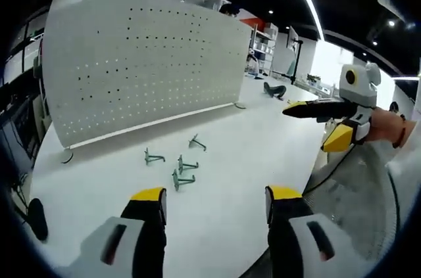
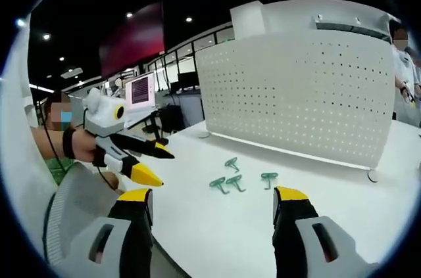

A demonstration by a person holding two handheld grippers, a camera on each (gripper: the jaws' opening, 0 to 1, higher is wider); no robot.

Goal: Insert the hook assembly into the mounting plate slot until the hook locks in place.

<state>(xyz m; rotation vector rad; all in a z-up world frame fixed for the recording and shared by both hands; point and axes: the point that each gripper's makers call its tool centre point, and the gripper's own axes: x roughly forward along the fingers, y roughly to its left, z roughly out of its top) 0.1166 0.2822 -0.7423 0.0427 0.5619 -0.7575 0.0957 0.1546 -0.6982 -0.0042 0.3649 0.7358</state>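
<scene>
A white pegboard mounting plate (image 1: 138,68) (image 2: 302,94) stands upright on the white table (image 1: 250,153) (image 2: 197,219). Several green hook assemblies (image 1: 182,179) (image 2: 235,181) lie loose on the table in front of it, apart from the board. My left gripper (image 1: 216,202) is open and holds nothing; it hangs short of the hooks. In the right gripper view it comes in from the left (image 2: 166,169), held by a hand. My right gripper (image 2: 212,200) is open too, its jaws wide and bare, and appears in the left gripper view at the right (image 1: 306,130).
The board rests on small feet (image 1: 66,156) (image 2: 373,176). A black object (image 1: 274,89) lies on the table beyond the board's end. A monitor (image 2: 141,91) stands on a desk behind the table. A person (image 2: 402,61) stands at the board's far side.
</scene>
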